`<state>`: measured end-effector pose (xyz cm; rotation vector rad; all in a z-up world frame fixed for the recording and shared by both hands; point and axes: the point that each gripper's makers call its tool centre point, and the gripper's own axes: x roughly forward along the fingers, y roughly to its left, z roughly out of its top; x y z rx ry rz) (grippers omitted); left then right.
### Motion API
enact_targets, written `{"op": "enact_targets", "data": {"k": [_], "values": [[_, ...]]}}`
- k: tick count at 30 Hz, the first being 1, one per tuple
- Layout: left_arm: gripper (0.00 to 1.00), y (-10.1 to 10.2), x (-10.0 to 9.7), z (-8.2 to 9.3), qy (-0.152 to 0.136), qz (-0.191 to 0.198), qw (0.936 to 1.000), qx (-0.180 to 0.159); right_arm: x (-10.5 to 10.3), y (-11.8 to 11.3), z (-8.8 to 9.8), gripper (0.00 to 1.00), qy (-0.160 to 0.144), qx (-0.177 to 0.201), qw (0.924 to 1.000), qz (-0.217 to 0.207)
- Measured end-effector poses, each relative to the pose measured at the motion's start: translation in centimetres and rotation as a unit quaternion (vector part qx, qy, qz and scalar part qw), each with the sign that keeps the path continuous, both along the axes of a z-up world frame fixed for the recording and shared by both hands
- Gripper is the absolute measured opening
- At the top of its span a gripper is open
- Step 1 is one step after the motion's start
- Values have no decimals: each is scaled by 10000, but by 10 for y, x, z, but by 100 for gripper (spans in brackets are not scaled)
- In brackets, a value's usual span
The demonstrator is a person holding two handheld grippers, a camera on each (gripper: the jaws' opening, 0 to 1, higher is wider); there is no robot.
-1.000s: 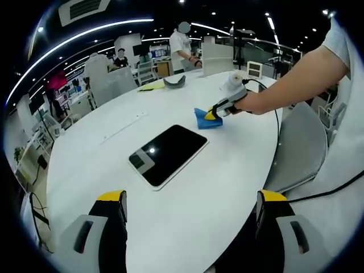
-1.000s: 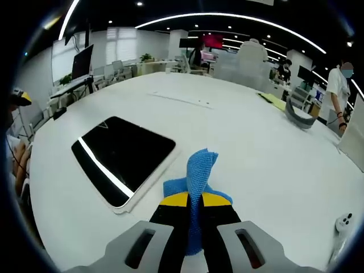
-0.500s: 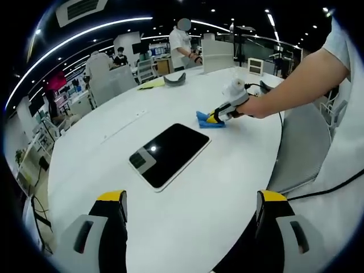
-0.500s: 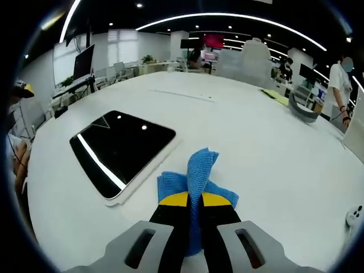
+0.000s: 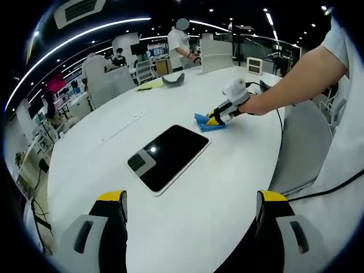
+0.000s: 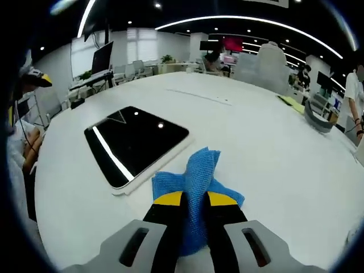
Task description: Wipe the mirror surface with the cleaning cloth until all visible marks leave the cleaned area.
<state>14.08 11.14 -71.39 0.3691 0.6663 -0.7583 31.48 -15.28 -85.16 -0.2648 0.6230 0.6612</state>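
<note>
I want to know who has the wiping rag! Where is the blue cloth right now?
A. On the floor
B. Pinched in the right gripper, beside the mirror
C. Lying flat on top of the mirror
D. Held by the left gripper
B: the right gripper is shut on the blue cloth, which sits on the white table just next to the mirror, not on it.

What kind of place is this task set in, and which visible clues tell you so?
Probably an open-plan office or showroom: a large white table, a desk with a monitor, white chairs, and ceiling strip lights.
</note>
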Motion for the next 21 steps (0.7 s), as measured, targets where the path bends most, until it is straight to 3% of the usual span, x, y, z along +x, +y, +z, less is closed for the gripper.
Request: {"op": "enact_targets", "data": {"k": [4, 5, 8, 18, 21], "values": [[95, 1, 0, 1, -19, -10, 10000, 3, -14, 3, 0, 29, 112, 149, 9973, 705], [95, 1, -1, 1, -22, -10, 10000, 18, -20, 3, 0, 33, 14, -27, 9934, 1145], [95, 2, -1, 1, -33, -6, 10000, 22, -24, -4, 0, 36, 121, -39, 9906, 1363], [95, 4, -3, 2, -70, 23, 10000, 24, -23, -1, 0, 37, 178, -8, 9916, 1279], [95, 5, -2, 3, -65, 21, 10000, 25, -20, 1, 4, 40, 416, -36, 9932, 1082]]}}
